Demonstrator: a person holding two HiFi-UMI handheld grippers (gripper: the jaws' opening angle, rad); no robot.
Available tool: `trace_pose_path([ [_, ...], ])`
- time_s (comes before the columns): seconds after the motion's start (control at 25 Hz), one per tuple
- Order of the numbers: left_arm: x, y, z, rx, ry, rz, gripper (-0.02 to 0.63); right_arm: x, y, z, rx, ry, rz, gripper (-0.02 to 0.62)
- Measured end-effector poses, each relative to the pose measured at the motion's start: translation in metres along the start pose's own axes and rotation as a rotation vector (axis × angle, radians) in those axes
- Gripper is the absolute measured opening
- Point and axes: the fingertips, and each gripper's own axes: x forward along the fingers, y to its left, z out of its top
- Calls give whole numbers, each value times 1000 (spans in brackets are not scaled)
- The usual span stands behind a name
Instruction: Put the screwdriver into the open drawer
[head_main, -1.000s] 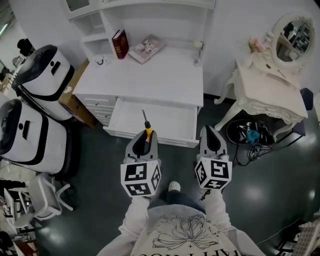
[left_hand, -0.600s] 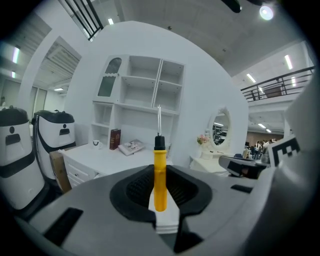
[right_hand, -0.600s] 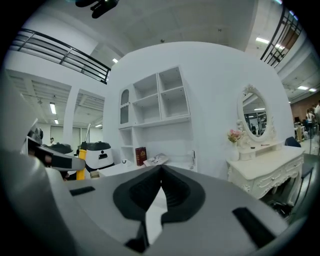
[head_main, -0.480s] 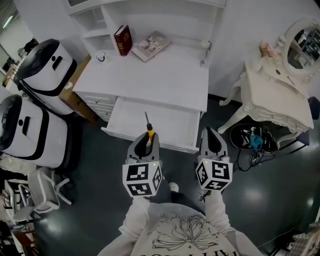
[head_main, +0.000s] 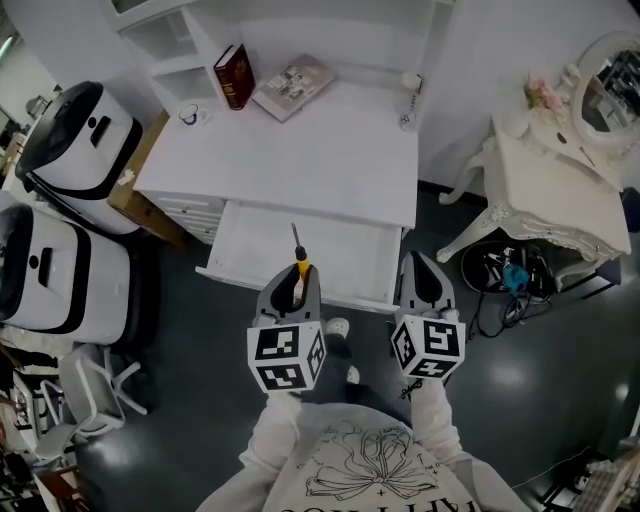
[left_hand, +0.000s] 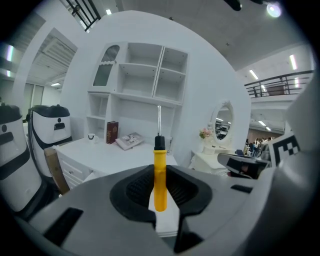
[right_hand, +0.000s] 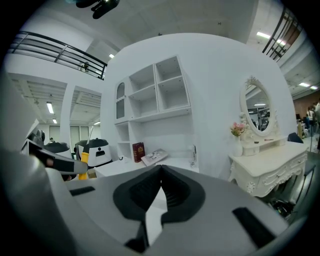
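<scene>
My left gripper (head_main: 292, 287) (left_hand: 160, 186) is shut on a screwdriver (head_main: 297, 258) (left_hand: 159, 170) with a yellow handle, a black collar and a thin metal shaft that points forward over the open drawer (head_main: 262, 247). The drawer is white, pulled out from under the desk top (head_main: 300, 150), and its inside looks bare. My right gripper (head_main: 421, 282) (right_hand: 159, 189) hovers beside the left one, just short of the drawer's right front corner, shut with nothing between its jaws.
On the desk lie a red book (head_main: 232, 76), a magazine (head_main: 292, 85) and a small cup (head_main: 189, 116). Two white and black machines (head_main: 70, 140) stand at the left. At the right stands a white dressing table (head_main: 560, 190) with cables (head_main: 505, 275) beneath it.
Both grippers have moved forward toward the drawer and a little lower; the screwdriver's tip now reaches over the drawer's front edge. The grip on the screwdriver is unchanged.
</scene>
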Motion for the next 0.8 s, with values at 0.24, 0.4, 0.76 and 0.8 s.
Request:
trace_pose_path([
  [0.24, 44, 9, 7, 10, 35, -30, 67, 40, -9, 1, 5, 15, -19, 3],
  [0.4, 73, 17, 8, 8, 67, -48, 67, 67, -15, -1, 13, 30, -35, 3],
  [0.76, 130, 28, -10, -6, 175, -73, 67, 115, -34, -15, 21, 91, -69, 3],
  [0.8, 136, 28, -13, -5, 187, -75, 67, 120, -36, -17, 23, 97, -71, 3],
])
